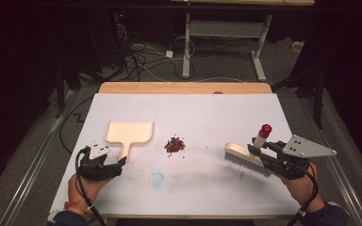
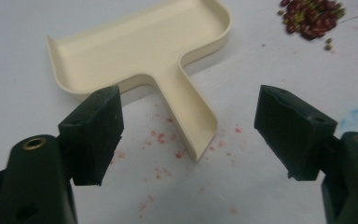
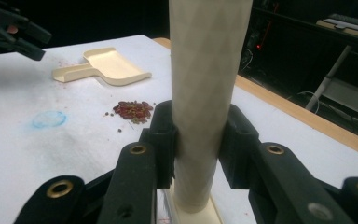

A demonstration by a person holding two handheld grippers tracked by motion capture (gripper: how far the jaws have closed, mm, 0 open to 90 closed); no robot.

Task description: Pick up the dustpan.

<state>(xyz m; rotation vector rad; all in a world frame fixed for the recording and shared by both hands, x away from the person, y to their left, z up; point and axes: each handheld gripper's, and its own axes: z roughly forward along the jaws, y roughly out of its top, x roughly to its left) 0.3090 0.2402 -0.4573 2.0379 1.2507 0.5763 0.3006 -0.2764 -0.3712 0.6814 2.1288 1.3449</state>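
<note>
A cream dustpan (image 1: 128, 132) lies flat on the white table, its short handle pointing toward me. My left gripper (image 1: 119, 164) sits just short of that handle's end. In the left gripper view the gripper (image 2: 191, 116) is open, the dustpan (image 2: 140, 46) ahead, the handle's tip between the pads without touching them. A small pile of red beans (image 1: 175, 144) lies mid-table. My right gripper (image 1: 260, 149) is shut on the cream handle of a brush (image 1: 242, 157), bristles down on the table, red cap up. In the right gripper view the pads (image 3: 168, 135) press on the brush handle (image 3: 205, 70).
A faint blue scribble (image 1: 156, 179) marks the table near the front edge, and red specks (image 2: 168, 140) dot the surface by the dustpan handle. The table's wooden far edge (image 1: 184, 87) borders dark floor with cables and a desk frame (image 1: 226, 33).
</note>
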